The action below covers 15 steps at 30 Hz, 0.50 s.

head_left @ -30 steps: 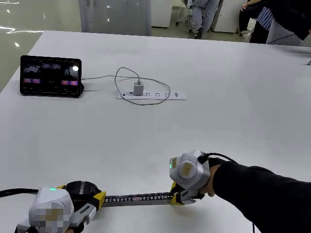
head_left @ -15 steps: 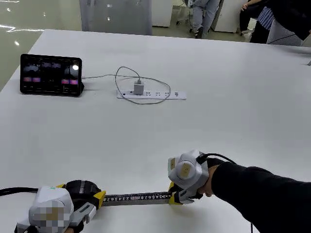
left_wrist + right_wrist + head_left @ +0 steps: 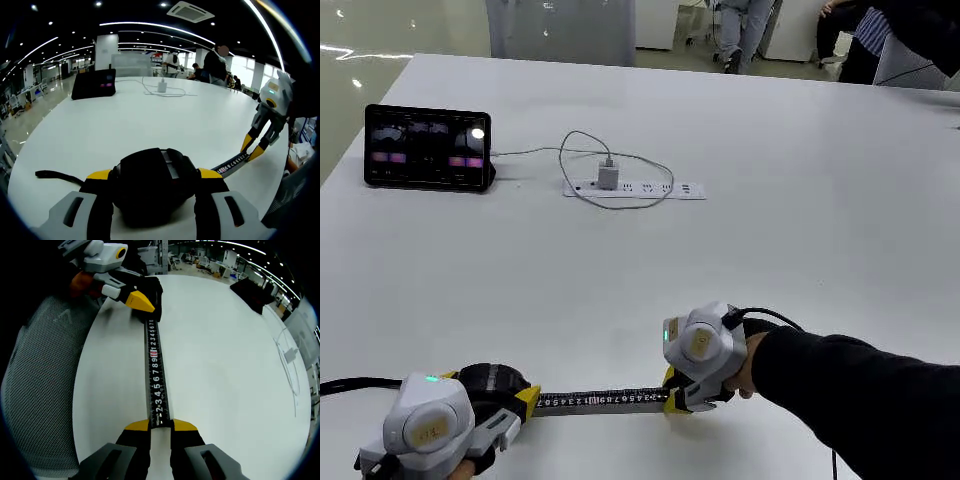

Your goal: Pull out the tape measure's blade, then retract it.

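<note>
I look down on a wide white table (image 3: 800,180), matt and plain, in a big open hall with a glossy floor (image 3: 390,40) and long ceiling lights (image 3: 150,23). Toward its far side a dark tablet (image 3: 427,148) stands lit, near a white power strip (image 3: 635,189) with a charger (image 3: 608,177) plugged in. At the near edge my left gripper (image 3: 155,176) clamps the black tape measure (image 3: 492,385). My right gripper (image 3: 160,426) pinches the tip of the blade (image 3: 154,375), which lies drawn out flat on the table between them. People (image 3: 740,30) stand beyond the far end.
</note>
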Motion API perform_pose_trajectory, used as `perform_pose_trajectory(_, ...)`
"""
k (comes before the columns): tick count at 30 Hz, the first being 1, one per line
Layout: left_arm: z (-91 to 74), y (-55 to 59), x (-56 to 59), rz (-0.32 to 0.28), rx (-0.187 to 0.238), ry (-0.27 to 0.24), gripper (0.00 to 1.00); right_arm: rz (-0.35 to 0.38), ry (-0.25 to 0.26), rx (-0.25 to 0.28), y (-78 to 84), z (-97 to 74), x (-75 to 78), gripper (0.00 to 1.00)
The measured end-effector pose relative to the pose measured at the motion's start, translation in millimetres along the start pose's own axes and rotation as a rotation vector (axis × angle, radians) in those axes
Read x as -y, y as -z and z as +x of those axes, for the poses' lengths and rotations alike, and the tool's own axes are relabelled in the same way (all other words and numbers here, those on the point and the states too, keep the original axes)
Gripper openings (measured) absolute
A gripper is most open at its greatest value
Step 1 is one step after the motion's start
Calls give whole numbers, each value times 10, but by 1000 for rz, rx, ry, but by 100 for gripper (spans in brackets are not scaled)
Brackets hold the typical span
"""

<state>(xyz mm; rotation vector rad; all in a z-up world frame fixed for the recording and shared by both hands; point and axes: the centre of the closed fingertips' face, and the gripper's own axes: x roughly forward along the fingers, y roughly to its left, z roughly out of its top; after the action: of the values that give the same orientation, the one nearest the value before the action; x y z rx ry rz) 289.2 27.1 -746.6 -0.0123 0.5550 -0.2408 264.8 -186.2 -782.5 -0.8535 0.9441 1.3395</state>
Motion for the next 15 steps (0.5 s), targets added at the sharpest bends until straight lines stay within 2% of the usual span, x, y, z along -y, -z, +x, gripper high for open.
perform_pose_trajectory(9, 3, 0, 2, 1, 0, 2, 61, 28, -3, 18, -41, 14, 8, 10)
perform_pose_trajectory(15, 2, 1, 4, 1, 0, 3, 61, 8, -2, 4, -76, 22, -6, 10)
